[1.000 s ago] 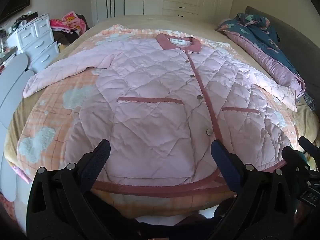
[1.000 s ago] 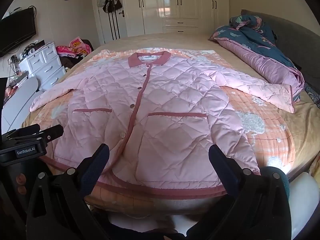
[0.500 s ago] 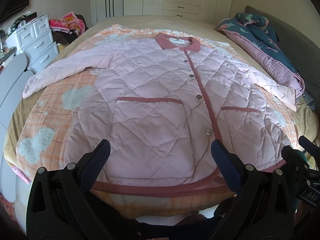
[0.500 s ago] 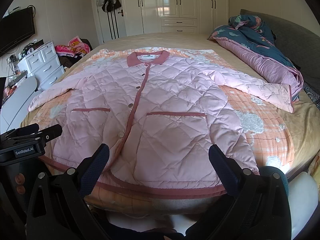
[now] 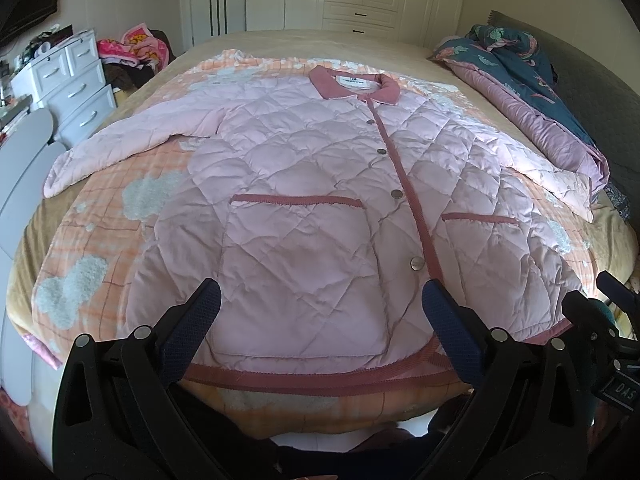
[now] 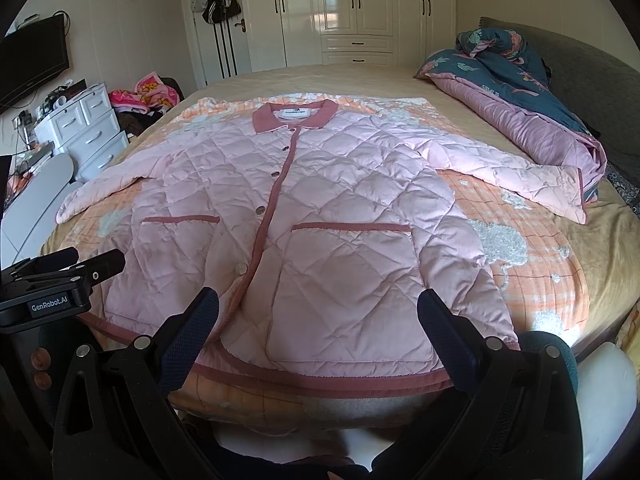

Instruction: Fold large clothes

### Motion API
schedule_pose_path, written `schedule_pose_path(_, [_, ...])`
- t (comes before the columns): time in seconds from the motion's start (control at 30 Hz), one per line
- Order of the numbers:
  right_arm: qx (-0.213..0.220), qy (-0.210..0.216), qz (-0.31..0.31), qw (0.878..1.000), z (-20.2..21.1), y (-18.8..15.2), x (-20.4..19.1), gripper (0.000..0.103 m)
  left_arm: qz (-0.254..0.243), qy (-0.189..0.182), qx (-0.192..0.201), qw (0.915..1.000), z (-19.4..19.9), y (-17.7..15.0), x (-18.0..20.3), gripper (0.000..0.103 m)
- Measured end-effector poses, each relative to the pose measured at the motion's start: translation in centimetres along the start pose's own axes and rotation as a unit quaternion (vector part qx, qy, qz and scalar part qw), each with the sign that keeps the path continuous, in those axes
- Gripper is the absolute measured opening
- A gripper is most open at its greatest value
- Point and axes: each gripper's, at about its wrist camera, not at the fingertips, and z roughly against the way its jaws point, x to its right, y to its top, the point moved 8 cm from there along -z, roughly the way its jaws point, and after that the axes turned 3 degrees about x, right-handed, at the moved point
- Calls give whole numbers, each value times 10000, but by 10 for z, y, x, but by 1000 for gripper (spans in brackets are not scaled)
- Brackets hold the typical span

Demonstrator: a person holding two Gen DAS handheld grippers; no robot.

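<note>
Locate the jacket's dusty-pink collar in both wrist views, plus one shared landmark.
Left wrist: the dusty-pink collar of the pink quilted jacket sits upper centre, slightly right of the middle.
Right wrist: collar sits upper centre, slightly left of the middle.
Shared landmark: the rolled navy floral duvet, at upper right in both.

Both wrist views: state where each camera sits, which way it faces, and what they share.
Left wrist: on the left tool, at the bed's foot, facing the pink quilted jacket; its own open fingers show, and the right tool at the right edge.
Right wrist: on the right tool, same heading; its own open fingers show, and the left tool at the left edge.
Shared: jacket, white wardrobe.
</note>
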Motion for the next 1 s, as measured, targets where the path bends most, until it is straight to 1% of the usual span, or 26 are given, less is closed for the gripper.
schedule_pose_path(0.6, [-78, 36, -41, 10000, -5, -3, 0, 99, 8, -12, -12, 10000, -1, 0, 0, 94])
schedule_pose_path(0.8, [-107, 44, -53, 9999, -7, -3, 0, 99, 6, -49, -41, 10000, -9, 0, -1, 94])
schedule_pose_path(1.0, [-279, 67, -83, 9996, -18, 0, 2, 99, 26, -72, -76, 9999, -16, 3, 0, 94])
